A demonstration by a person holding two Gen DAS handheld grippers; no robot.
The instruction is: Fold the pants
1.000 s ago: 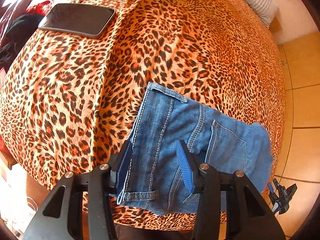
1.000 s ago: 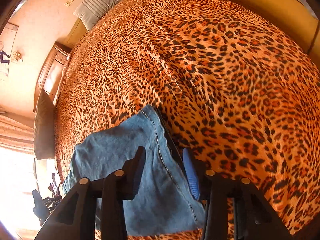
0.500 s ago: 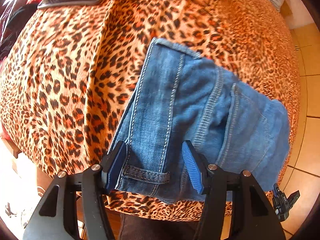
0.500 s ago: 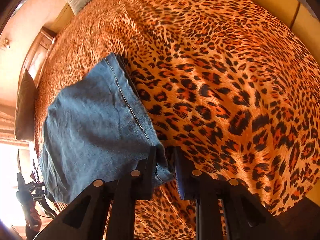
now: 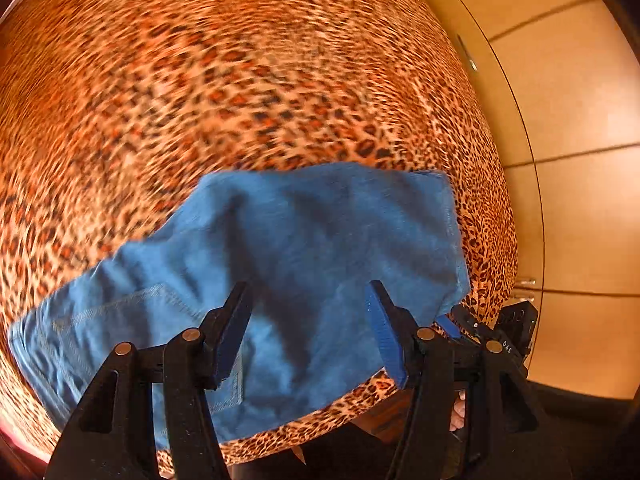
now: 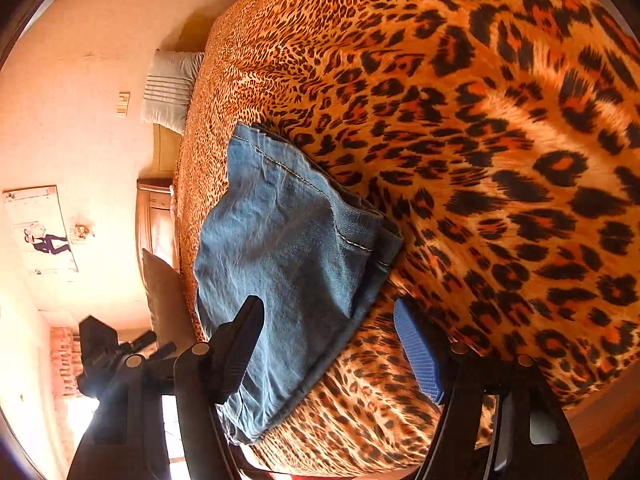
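While the folded blue denim pants (image 6: 296, 264) lie at the near edge of the leopard-print bedspread (image 6: 500, 120), their long axis runs away from the right gripper (image 6: 332, 344), whose jaws are opening, denim under its left finger only; the left gripper (image 5: 308, 328) hovers agape above.

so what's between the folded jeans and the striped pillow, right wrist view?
Only bare leopard-print bedspread lies between the folded jeans and the striped pillow; nothing else sits on that stretch. It shows in the right wrist view.
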